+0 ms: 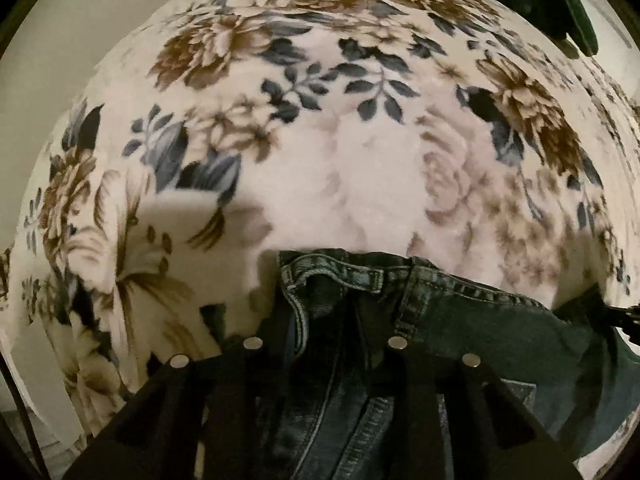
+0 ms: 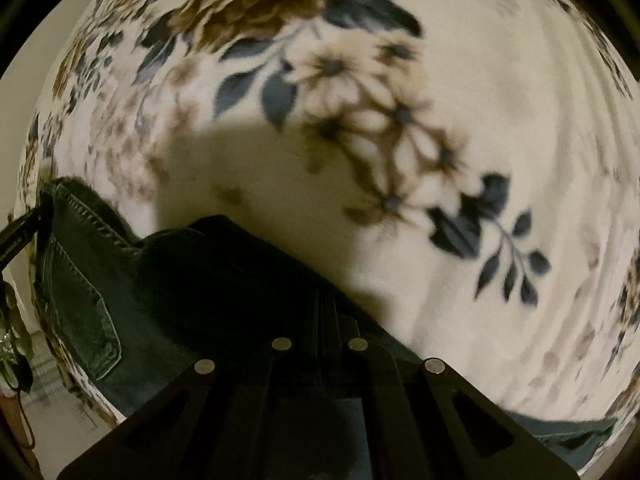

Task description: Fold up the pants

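Dark blue denim pants (image 1: 460,312) lie on a floral blanket (image 1: 360,160). In the left wrist view my left gripper (image 1: 324,320) has its black fingers (image 1: 280,320) closed around the waistband by the fly. In the right wrist view my right gripper (image 2: 320,312) is shut on a bunched fold of the same pants (image 2: 180,280), with a back pocket (image 2: 84,320) showing to the left. The tip of the other gripper (image 2: 20,236) touches the waistband at the far left.
The cream blanket with brown flowers and blue leaves (image 2: 440,160) covers the whole surface. A pale wall (image 1: 60,60) stands at the left. A dark green object (image 1: 560,8) sits at the far right edge of the bed.
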